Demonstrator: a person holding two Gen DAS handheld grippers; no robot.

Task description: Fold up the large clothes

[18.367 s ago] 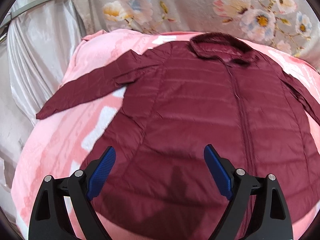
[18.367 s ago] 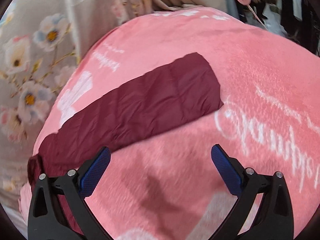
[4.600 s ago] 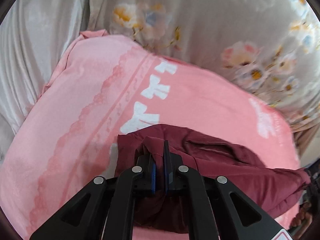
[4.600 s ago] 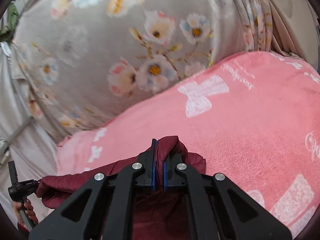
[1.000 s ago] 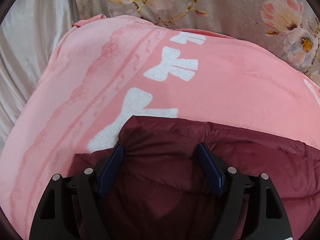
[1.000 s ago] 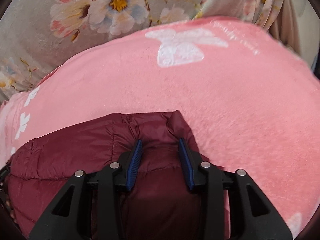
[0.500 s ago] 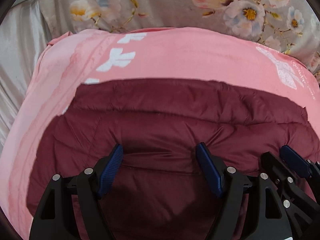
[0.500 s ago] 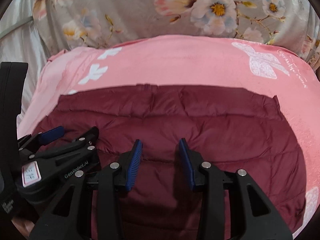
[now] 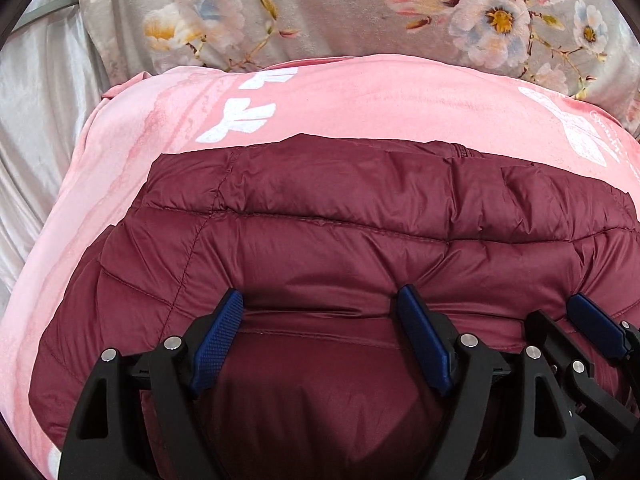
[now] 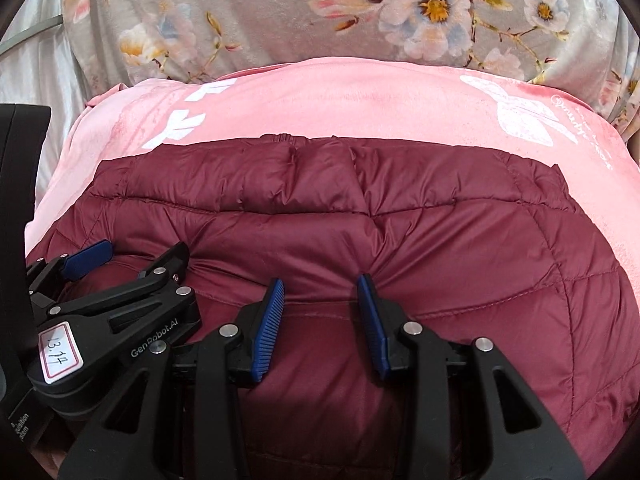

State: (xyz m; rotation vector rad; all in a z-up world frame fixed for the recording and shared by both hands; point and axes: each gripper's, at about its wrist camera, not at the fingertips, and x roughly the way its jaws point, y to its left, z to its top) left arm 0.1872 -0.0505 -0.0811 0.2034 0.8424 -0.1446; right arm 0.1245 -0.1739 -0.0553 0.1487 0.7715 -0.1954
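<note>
The folded jacket (image 9: pixel 320 240) is pressed flat under both grippers, left (image 9: pixel 320 332) and right (image 10: pixel 320 320), fingers spread, nothing pinched, apparently to settle the fold.

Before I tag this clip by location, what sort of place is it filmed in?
Most likely a bedroom at home: a maroon puffer jacket lies folded on a pink plush blanket spread like bedding, with floral fabric and silvery drapery hanging behind it.
</note>
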